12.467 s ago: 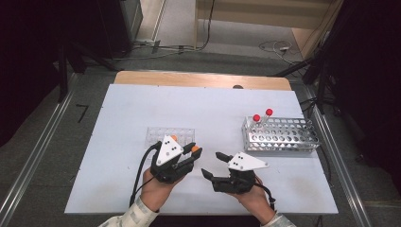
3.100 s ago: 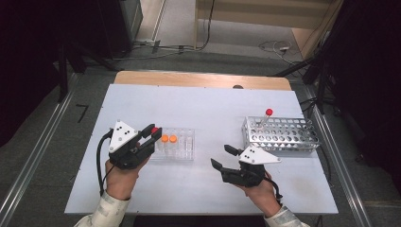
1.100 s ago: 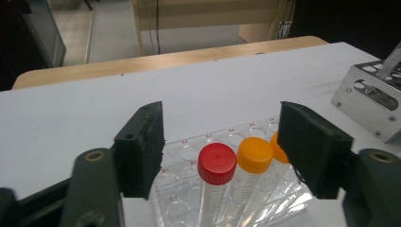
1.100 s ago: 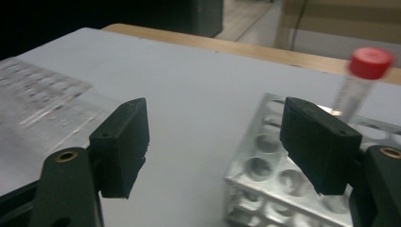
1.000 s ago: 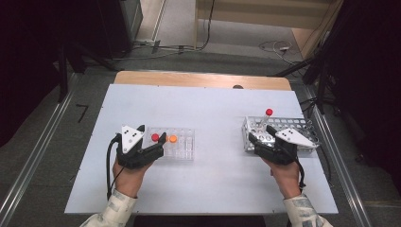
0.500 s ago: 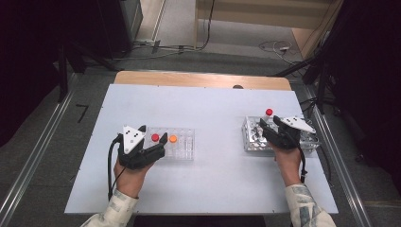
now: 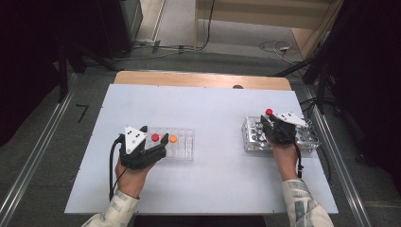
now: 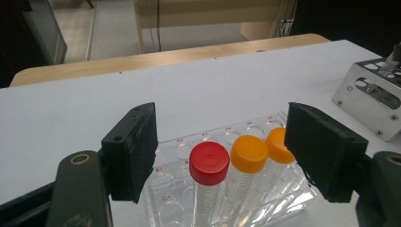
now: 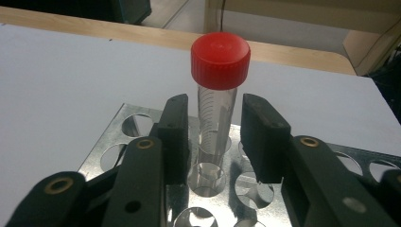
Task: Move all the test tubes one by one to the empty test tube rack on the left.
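The right tool (image 9: 212, 124) is set with jaws apart around the red-capped tube (image 9: 216, 101), which stands in the metal rack (image 9: 118, 142); the jaws should be closed squarely below the cap, then lifted straight. The left tool (image 8: 222, 151) is held wide apart over the clear rack (image 8: 265, 189) on the worktop (image 7: 213, 109).

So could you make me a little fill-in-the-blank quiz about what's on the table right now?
1. The clear plastic rack holds one red-capped tube and ____ orange-capped tubes.
2. The right tool has its jaws on either side of a tube with a ____ cap.
3. That tube stands in a rack made of ____.
4. The left tool is ____, its jaws apart from the tubes.

Missing words: two; red; metal; open
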### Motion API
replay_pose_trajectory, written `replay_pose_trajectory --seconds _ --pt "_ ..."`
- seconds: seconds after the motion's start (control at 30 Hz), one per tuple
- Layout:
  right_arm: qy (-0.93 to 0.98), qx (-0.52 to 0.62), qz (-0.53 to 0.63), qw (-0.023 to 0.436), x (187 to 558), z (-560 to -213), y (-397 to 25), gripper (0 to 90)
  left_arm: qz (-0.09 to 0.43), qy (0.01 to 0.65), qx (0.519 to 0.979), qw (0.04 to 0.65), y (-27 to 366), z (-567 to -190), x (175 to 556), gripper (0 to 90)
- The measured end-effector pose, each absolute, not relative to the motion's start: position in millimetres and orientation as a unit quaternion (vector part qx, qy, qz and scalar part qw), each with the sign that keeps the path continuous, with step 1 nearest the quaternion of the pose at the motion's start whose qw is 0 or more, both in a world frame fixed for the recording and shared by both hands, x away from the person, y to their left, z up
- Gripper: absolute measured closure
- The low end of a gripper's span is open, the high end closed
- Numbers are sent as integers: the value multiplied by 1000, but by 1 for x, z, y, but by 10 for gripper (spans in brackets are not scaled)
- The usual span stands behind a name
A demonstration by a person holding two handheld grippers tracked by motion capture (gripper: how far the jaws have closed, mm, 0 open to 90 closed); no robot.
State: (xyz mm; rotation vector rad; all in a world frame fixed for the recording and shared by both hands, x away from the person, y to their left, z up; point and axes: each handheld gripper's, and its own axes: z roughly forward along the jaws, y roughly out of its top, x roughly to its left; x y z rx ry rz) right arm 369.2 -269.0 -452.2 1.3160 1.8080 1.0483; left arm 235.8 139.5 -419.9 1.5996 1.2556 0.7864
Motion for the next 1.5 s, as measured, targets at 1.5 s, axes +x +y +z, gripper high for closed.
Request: replay_pose_trajectory --seconds 1.5 --pt "705 409 476 330 305 -388 -252 712 312 507 647 476 137 -415 232 226"
